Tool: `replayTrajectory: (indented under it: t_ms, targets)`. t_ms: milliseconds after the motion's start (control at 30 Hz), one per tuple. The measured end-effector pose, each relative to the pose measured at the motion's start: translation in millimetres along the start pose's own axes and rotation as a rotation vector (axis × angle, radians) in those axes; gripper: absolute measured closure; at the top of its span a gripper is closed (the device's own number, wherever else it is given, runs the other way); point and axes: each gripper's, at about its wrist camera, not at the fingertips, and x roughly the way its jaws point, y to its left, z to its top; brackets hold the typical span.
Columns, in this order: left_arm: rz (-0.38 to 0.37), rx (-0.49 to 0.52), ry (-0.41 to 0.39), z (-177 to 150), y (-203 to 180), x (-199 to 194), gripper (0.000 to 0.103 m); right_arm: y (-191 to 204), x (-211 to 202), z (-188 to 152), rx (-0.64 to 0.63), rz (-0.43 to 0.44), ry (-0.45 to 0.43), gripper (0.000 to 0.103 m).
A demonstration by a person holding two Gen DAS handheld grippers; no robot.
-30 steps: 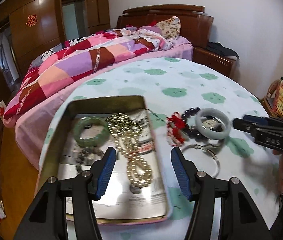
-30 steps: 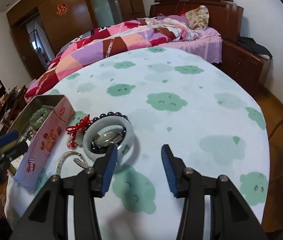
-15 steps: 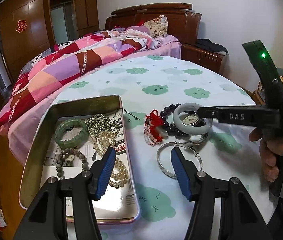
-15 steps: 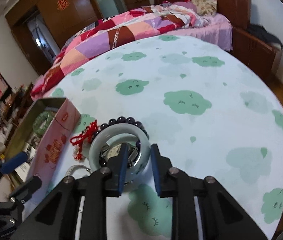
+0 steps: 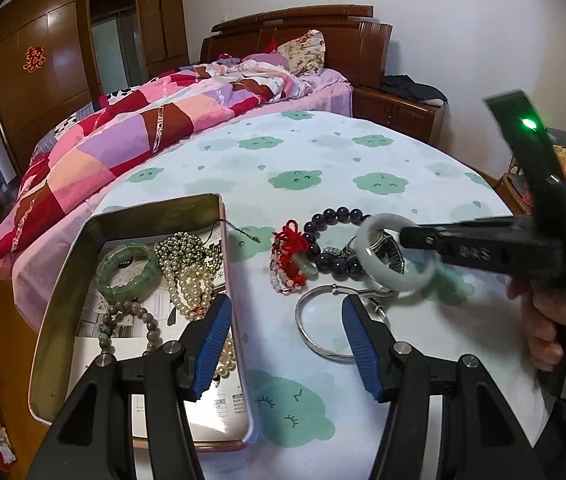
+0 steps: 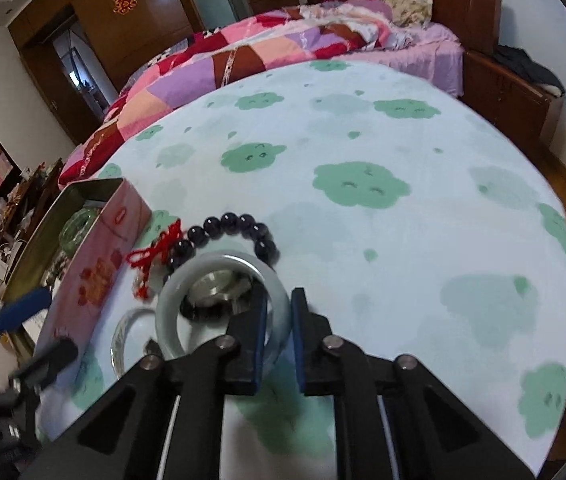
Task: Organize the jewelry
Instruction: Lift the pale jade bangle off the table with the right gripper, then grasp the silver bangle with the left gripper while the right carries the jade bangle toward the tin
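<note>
My right gripper [image 6: 279, 312] is shut on the rim of a pale jade bangle [image 6: 171, 304], also seen in the left wrist view [image 5: 379, 264], tilted up off the table. Under it lie a watch [image 5: 387, 246], a dark bead bracelet [image 5: 335, 216], a red-cord charm [image 5: 293, 244] and a silver bangle [image 5: 315, 336]. An open tin [image 5: 59, 292] on the left holds a green bangle [image 5: 127, 264], pearls [image 5: 191, 288] and a grey bead bracelet [image 5: 123, 320]. My left gripper [image 5: 287, 336] is open and empty, above the tin's right edge and the silver bangle.
A round table with a cloud-print cloth [image 6: 363, 184] carries everything. A bed with a patchwork quilt [image 5: 143, 128] stands behind it. A wooden nightstand [image 5: 399, 112] is at the back right. The tin's pink side wall [image 6: 99, 264] stands left of the right gripper.
My right gripper closed on the pale jade bangle and tilted it up off the watch. My left gripper shifted right, from over the tin toward the silver bangle.
</note>
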Motion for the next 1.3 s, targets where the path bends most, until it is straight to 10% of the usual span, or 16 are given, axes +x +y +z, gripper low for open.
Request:
replayTrajectory:
  t_ms: [400, 733, 933, 1300]
  targets:
    - [-0.081, 0.127, 0.023, -6.4, -41.7, 7.5, 0.045, -38.8, -22.3, -23.6, 0.095, -0.023, -0.038, 0.09]
    - [-0.201, 0.133, 0.164, -14.0, -53.4, 42.0, 0.068, -37.4, -20.3, -28.6, 0.041, -0.061, -0.066, 0.089]
    - [-0.217, 0.106, 0.165, -15.6, -45.6, 42.4, 0.101, -38.3, -20.2, -28.5, 0.041, -0.061, -0.067, 0.089]
    - [-0.198, 0.029, 0.033, -8.3, -20.9, -2.2, 0.101, -23.5, -31.8, -25.6, 0.047, 0.005, -0.073, 0.089]
